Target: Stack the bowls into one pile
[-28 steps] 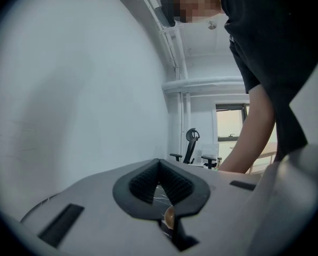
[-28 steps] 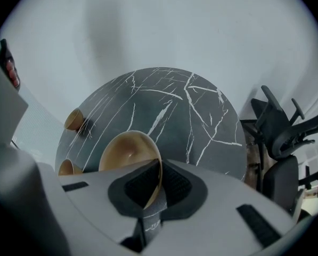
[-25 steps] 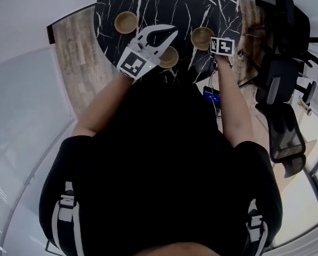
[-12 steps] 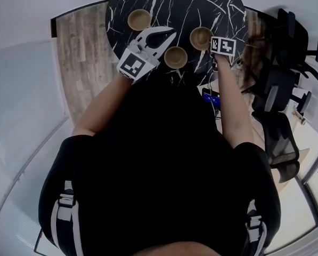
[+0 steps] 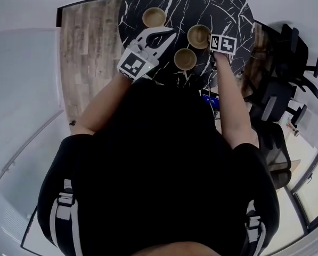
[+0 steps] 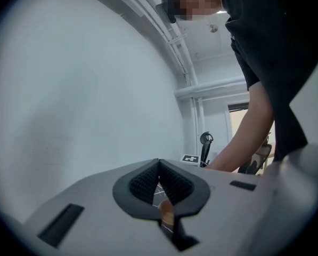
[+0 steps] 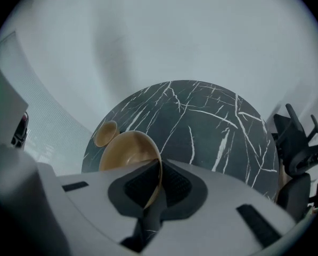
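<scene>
Three tan bowls are over the round black marble table (image 5: 222, 4). One bowl (image 5: 154, 17) sits at the far left and another bowl (image 5: 185, 58) near the front edge. The third bowl (image 5: 199, 36) (image 7: 128, 151) hangs tilted above the table, my right gripper (image 5: 211, 40) (image 7: 159, 167) shut on its rim. The far-left bowl (image 7: 105, 133) shows beyond it. My left gripper (image 5: 172, 32) (image 6: 159, 164) hovers between the far-left and the near bowl, jaws shut with nothing in them. A sliver of tan bowl (image 6: 167, 213) shows through the gap behind its pads.
Black office chairs (image 5: 286, 52) stand to the right of the table. Wood flooring (image 5: 89, 47) lies to its left, and a pale curved wall runs beyond that. A blue object (image 5: 209, 97) sits below the table's near edge.
The right gripper has carried its bowl up and leftward, closer to the near bowl. The left gripper has drifted left across the table. The head view has swung, shifting the table rightward.
</scene>
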`<state>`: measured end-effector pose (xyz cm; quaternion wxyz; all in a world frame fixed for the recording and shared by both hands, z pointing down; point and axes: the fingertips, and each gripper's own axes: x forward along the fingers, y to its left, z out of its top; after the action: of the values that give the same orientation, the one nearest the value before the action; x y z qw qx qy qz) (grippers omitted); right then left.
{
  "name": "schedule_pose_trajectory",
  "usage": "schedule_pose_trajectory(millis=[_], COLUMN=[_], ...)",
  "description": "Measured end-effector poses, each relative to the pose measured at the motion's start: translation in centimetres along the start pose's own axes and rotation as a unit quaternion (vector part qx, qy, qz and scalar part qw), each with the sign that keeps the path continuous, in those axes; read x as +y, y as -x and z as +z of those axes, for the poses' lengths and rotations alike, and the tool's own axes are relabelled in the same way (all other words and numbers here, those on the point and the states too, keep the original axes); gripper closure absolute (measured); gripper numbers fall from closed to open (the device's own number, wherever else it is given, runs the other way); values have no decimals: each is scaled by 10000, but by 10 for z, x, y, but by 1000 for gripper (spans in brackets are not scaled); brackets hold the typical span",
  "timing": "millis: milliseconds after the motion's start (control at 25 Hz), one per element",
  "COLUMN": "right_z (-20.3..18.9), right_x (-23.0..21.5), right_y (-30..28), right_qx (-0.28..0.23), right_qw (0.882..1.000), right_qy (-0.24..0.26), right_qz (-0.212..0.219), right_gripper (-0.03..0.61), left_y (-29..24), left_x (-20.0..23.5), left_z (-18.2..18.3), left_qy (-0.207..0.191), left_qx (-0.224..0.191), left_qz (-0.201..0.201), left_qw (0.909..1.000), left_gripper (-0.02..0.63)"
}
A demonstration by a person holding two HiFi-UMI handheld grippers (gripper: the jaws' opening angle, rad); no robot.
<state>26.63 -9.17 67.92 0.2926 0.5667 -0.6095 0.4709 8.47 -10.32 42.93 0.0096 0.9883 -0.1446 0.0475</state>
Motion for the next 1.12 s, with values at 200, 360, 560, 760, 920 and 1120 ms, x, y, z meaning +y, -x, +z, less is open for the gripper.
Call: schedule_pose_trajectory(millis=[200, 360, 560, 760, 920, 1120], right_z=[16, 28, 43, 61, 75, 88], right_x=[29, 50, 75, 95, 110, 127], right_y=[-8, -15, -25, -37, -47, -62], right_qx=[45, 83, 154, 208, 235, 313], right_qw=[9998, 9990, 9976, 9957, 9941, 9923], right_qy=[157, 362, 589, 789, 935, 1046], right_qz=[141, 230, 334, 431, 497, 580], right_gripper=[566, 566, 566, 566, 565, 566], left_y=[19, 30, 44, 51, 55, 58], left_x=[14, 22, 35, 49, 60, 75], left_z=[-3, -3, -4, -6, -8, -13], left_qy=[6, 9, 23, 73, 117, 153], left_qx=[11, 15, 19, -14, -19, -17], left_qz=[172, 297, 475, 628, 733, 856], left_qw=[9999, 9996, 9989, 9980, 9972, 9962], left_gripper=[609, 609, 609, 609, 609, 609])
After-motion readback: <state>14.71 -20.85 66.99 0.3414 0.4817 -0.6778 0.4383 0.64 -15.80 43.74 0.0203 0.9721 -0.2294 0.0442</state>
